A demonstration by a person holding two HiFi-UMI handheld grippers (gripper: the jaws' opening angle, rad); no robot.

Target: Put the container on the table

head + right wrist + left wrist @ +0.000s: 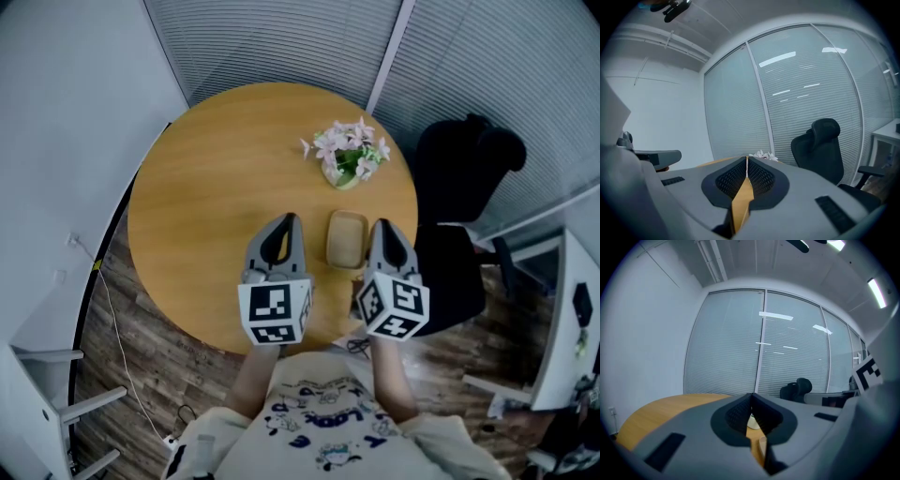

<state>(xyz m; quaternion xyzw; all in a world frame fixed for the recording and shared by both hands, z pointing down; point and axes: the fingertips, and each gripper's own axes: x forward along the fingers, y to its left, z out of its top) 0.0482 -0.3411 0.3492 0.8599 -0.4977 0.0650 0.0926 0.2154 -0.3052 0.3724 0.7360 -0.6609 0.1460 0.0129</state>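
A small tan rectangular container [345, 238] sits flat on the round light-wood desk [206, 187], near the edge closest to the person. It lies between the two grippers and touches neither.

The left gripper [290, 221] hovers over the desk just left of the container. In the left gripper view its grey jaws meet at the tips [751, 395] with nothing held. Only the desk top [656, 408] shows through the slot below the tips.

The right gripper [382, 226] hangs just right of the container, over the desk's rim. In the right gripper view it is likewise closed and empty [746, 158], with only wood showing through the gap behind the tips.

Farther back on the desk stands a small vase of pale pink and white flowers [349, 155], well apart from the container. Their tops show above the jaws in the right gripper view [761, 153].

A black office chair [464, 173] stands beside the desk on the right, in front of a glass wall with closed grey blinds [736, 108]. A thin white cable [112, 309] trails over the dark plank floor [141, 347] at the left.
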